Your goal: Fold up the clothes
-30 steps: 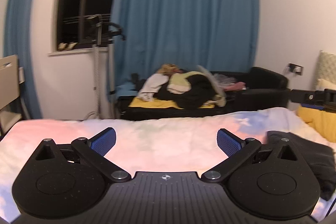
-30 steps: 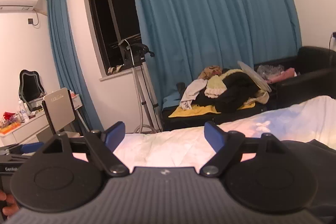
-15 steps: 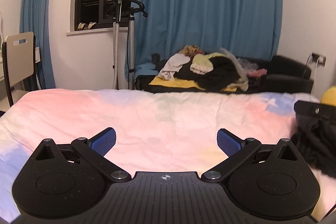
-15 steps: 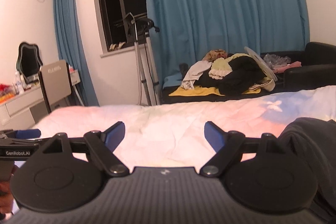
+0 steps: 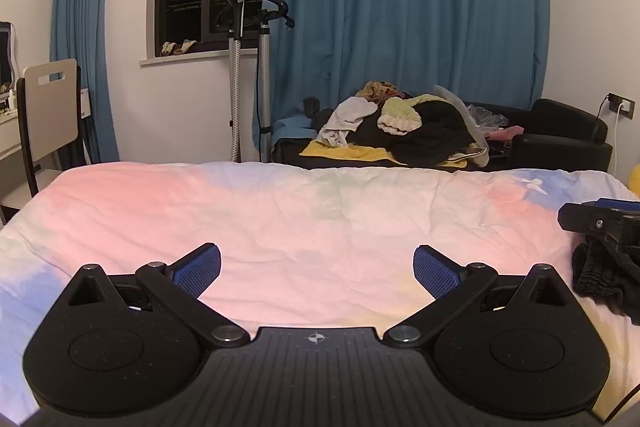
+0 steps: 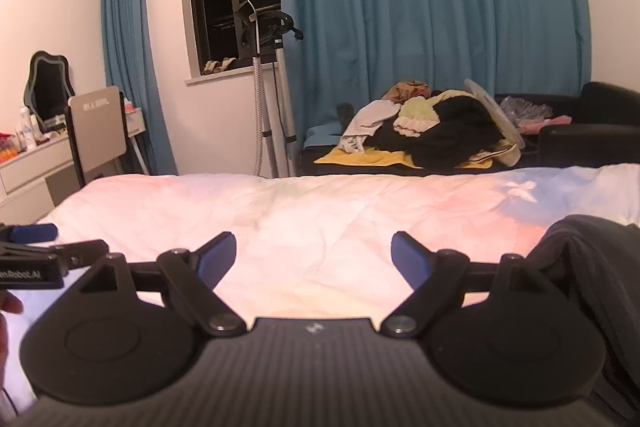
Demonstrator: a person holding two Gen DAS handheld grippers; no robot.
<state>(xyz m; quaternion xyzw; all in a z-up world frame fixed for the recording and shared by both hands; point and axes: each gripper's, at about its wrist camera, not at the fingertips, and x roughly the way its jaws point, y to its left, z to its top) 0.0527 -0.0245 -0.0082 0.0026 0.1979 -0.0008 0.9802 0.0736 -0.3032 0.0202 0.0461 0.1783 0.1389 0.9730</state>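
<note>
A black garment (image 5: 604,279) with an elastic band lies crumpled on the pastel bedspread (image 5: 320,219) at the right edge of the left wrist view. It also shows at the right of the right wrist view (image 6: 592,255). My left gripper (image 5: 317,269) is open and empty above the middle of the bed, left of the garment. My right gripper (image 6: 313,257) is open and empty, with the garment just right of its right finger. The right gripper's side shows in the left wrist view (image 5: 600,221), just above the garment.
A black sofa (image 5: 560,143) beyond the bed carries a heap of clothes (image 5: 404,123). A garment steamer stand (image 5: 256,75) is by the window. A chair (image 5: 48,115) and a dresser (image 6: 28,171) stand at the left.
Both grippers have tilted down and risen, so more of the bedspread shows. The black garment now sits at the right edge of both views. Both grippers stayed open.
</note>
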